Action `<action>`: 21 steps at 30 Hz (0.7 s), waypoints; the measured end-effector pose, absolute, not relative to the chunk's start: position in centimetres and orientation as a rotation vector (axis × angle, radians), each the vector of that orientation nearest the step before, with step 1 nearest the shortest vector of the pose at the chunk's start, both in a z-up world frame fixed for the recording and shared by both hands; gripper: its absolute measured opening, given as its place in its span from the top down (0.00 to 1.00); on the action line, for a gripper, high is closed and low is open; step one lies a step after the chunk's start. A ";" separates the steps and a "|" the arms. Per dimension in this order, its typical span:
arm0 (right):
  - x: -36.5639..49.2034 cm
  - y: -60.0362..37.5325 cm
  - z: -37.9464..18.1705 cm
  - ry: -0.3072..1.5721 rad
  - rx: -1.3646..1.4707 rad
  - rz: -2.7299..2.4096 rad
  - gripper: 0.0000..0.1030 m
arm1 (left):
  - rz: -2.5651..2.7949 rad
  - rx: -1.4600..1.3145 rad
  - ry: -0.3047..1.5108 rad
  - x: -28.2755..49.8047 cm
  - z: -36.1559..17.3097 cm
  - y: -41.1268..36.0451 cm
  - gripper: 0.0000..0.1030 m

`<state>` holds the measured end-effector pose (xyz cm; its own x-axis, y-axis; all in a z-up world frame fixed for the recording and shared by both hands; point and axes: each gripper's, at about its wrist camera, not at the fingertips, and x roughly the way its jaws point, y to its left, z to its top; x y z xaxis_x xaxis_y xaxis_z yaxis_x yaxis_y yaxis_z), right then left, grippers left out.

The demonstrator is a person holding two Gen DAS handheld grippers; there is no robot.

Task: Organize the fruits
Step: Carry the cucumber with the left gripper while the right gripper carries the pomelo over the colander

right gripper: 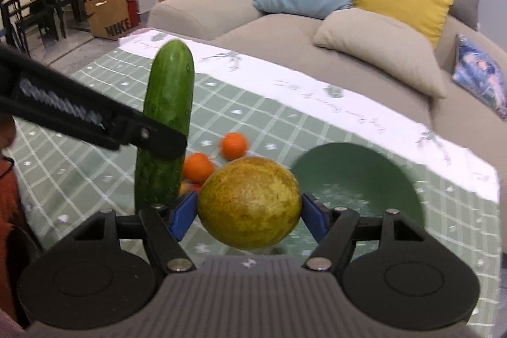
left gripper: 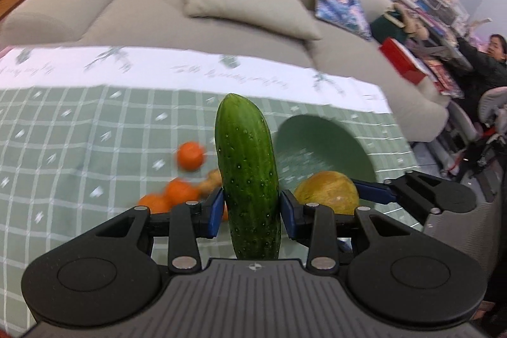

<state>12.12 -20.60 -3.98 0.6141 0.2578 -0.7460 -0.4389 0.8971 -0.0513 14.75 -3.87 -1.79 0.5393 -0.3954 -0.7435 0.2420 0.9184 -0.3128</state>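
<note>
the left gripper (left gripper: 249,208) has its jaws clamped on an upright cucumber (left gripper: 247,176) while the right gripper (right gripper: 248,211) squeezes a yellow-green round fruit (right gripper: 250,201) – both above the checked worktop (left gripper: 79,132), near a green bowl (right gripper: 358,176) and oranges (right gripper: 234,145).

1. Cucumber (left gripper: 248,176): dark green, pale speckles.
2. Round fruit (right gripper: 249,202): yellow-green, brown-flecked.
3. Oranges (right gripper: 233,145): bright orange.
4. Bowl (right gripper: 358,176): green.
5. Tablecloth (left gripper: 79,129): sage green, white grid, white border.
</note>
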 end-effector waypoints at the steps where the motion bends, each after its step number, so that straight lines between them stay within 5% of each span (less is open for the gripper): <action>1: 12.6 -21.3 -4.0 0.820 -0.249 0.392 0.35 | -0.400 -0.181 0.925 15.3 -1.5 -4.6 0.59; 21: 17.8 -27.9 -11.0 1.013 -0.387 0.338 0.35 | -0.502 -0.138 1.126 22.5 -6.8 -14.5 0.59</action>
